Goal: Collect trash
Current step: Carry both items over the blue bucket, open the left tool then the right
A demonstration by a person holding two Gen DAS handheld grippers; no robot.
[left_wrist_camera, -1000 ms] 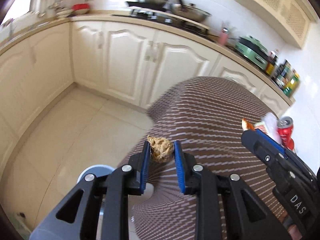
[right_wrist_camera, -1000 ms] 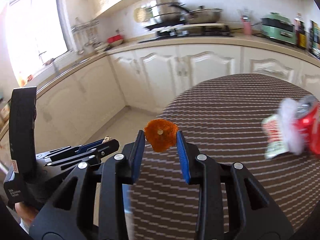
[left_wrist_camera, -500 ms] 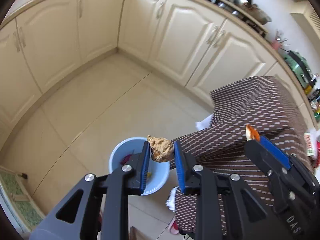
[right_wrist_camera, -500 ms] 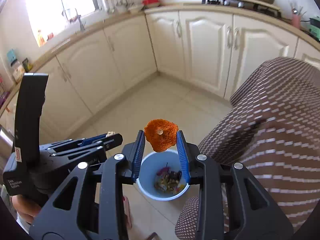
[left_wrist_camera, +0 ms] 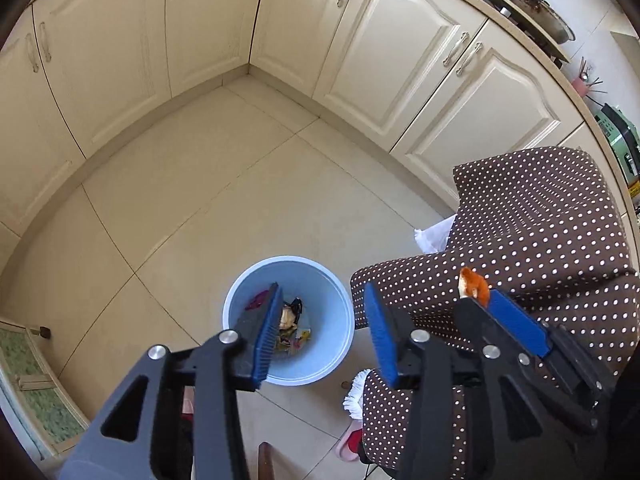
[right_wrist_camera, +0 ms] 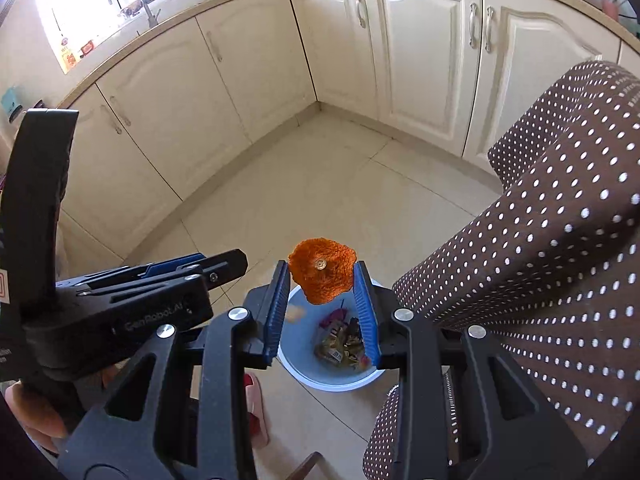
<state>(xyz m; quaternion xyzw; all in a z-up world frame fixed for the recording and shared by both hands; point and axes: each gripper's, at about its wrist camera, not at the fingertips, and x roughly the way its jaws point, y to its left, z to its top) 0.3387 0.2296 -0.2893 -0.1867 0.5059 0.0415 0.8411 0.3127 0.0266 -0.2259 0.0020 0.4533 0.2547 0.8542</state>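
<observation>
A light blue bin [left_wrist_camera: 320,364] stands on the floor below both grippers, with several scraps of trash inside; it also shows in the right wrist view [right_wrist_camera: 304,368]. My left gripper [left_wrist_camera: 322,300] is open and empty above the bin. A small tan scrap [right_wrist_camera: 295,313] is in mid-air over the bin's left rim. My right gripper [right_wrist_camera: 321,276] is shut on an orange peel [right_wrist_camera: 322,270] and holds it above the bin. The peel also shows in the left wrist view [left_wrist_camera: 473,285] at the tip of the right gripper.
A table with a brown polka-dot cloth [left_wrist_camera: 540,240] stands right of the bin; it also fills the right of the right wrist view [right_wrist_camera: 560,240]. Cream kitchen cabinets [left_wrist_camera: 200,40] line the back. A pink slipper [right_wrist_camera: 256,412] lies on the tiled floor.
My left gripper has opened and let go of the tan scrap, which now falls toward the bin. Both grippers have moved over the bin. The right gripper still holds the orange peel.
</observation>
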